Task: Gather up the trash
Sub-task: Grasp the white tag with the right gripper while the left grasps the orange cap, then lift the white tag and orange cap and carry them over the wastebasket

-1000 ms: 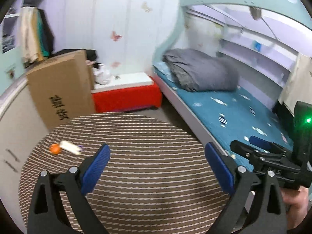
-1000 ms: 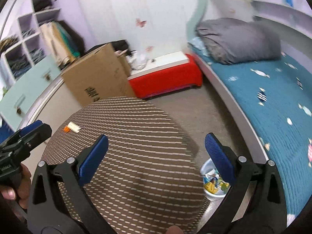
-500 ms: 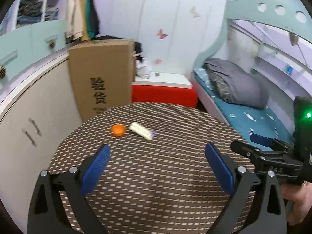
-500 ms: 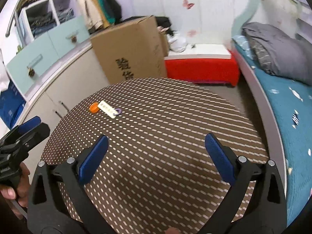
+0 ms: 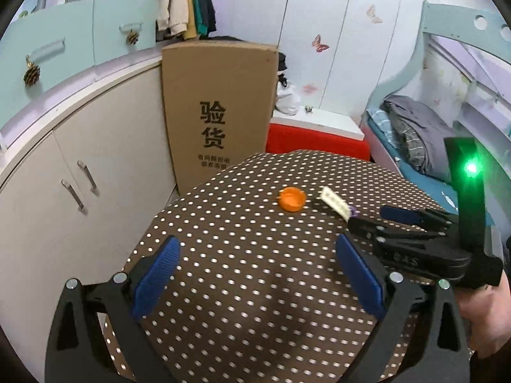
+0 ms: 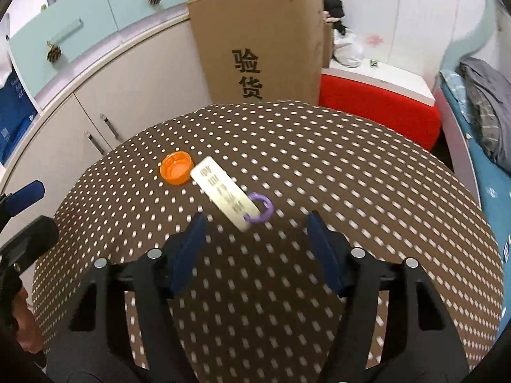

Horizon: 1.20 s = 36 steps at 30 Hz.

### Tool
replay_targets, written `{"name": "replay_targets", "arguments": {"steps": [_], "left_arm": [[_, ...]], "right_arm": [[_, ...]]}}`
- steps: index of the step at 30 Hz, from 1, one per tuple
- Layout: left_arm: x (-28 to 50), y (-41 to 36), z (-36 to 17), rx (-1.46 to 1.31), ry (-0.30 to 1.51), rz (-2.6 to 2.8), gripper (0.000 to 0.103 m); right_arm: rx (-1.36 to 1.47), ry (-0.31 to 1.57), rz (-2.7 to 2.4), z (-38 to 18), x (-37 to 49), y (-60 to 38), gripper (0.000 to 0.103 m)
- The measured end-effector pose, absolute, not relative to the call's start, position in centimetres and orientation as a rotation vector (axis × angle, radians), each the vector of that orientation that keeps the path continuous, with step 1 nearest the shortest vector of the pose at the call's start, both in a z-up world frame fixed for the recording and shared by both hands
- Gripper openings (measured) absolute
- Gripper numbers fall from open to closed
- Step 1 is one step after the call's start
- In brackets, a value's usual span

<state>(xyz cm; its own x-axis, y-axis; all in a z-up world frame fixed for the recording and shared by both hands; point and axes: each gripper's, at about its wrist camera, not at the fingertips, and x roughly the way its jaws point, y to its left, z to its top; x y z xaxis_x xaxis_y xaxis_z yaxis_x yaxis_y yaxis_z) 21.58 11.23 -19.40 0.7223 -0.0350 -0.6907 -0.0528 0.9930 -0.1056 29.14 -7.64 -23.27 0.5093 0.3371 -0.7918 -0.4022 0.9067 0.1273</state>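
On the round brown dotted table (image 6: 319, 166) lie an orange bottle cap (image 6: 176, 168), a white printed strip (image 6: 225, 193) and a small purple ring (image 6: 260, 212) at the strip's near end. My right gripper (image 6: 255, 226) hovers just short of the strip and ring; its jaws are closing with nothing between them. The cap (image 5: 291, 199) and strip (image 5: 335, 203) also show in the left wrist view, well beyond my open left gripper (image 5: 255, 252), which is empty. The right gripper (image 5: 367, 218) reaches in from the right there, near the strip.
A tall cardboard box (image 5: 218, 111) stands behind the table against curved white cabinets (image 5: 80, 159). A red bench with a white top (image 6: 377, 108) sits behind right, and a bed with a grey blanket (image 5: 412, 131) runs along the right side.
Both grippers swung left and came down toward the table; the cap, strip and ring now lie much closer. The right gripper's jaws have narrowed.
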Motion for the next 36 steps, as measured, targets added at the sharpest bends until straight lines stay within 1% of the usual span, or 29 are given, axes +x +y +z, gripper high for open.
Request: {"name": "replay_targets", "arguments": {"steps": [1, 2, 5, 19, 20, 21, 22, 23, 25, 29, 32, 36], "left_arm": [[21.9, 11.5, -19.6, -0.120, 0.768, 0.015, 0.095], [22.5, 11.8, -19.9, -0.117, 0.773, 0.018, 0.095], [24.0, 11.7, -20.5, -0.096, 0.789, 0.003, 0.095], [31.8, 7.1, -23.6, 0.097, 0.859, -0.102, 0.094], [32.1, 6.9, -23.7, 0.105, 0.864, -0.110, 0.091], [32.4, 6.6, -24.0, 0.114, 0.881, -0.122, 0.072], [32.7, 6.4, -24.3, 0.116, 0.903, -0.138, 0.059], [32.8, 6.4, -24.2, 0.106, 0.900, -0.152, 0.052], [32.7, 6.1, -24.3, 0.118, 0.895, -0.154, 0.029], [32.0, 6.1, -24.0, 0.057, 0.926, -0.151, 0.028], [30.5, 5.4, -23.2, 0.034, 0.943, -0.157, 0.028], [25.9, 3.5, -20.1, -0.008, 0.828, -0.168, 0.028]], "right_arm": [[-0.094, 0.925, 0.443, -23.4, 29.3, -7.2, 0.054], [-0.123, 0.906, 0.438, -23.5, 29.3, -6.8, 0.041], [-0.137, 0.890, 0.437, -23.5, 29.1, -6.7, 0.023], [-0.063, 0.875, 0.454, -23.1, 28.3, -10.5, 0.022], [-0.059, 0.873, 0.459, -23.0, 28.4, -10.8, 0.022], [-0.055, 0.869, 0.467, -22.8, 28.5, -11.1, 0.022], [-0.050, 0.863, 0.477, -22.7, 28.6, -11.5, 0.022], [-0.043, 0.859, 0.489, -22.5, 28.8, -11.8, 0.022], [-0.030, 0.858, 0.510, -22.4, 29.2, -12.6, 0.022], [-0.012, 0.872, 0.487, -21.7, 28.7, -14.8, 0.022], [0.069, 0.855, 0.448, -20.5, 27.0, -17.8, 0.022], [0.105, 0.772, 0.417, -19.6, 22.7, -21.5, 0.022]]}}
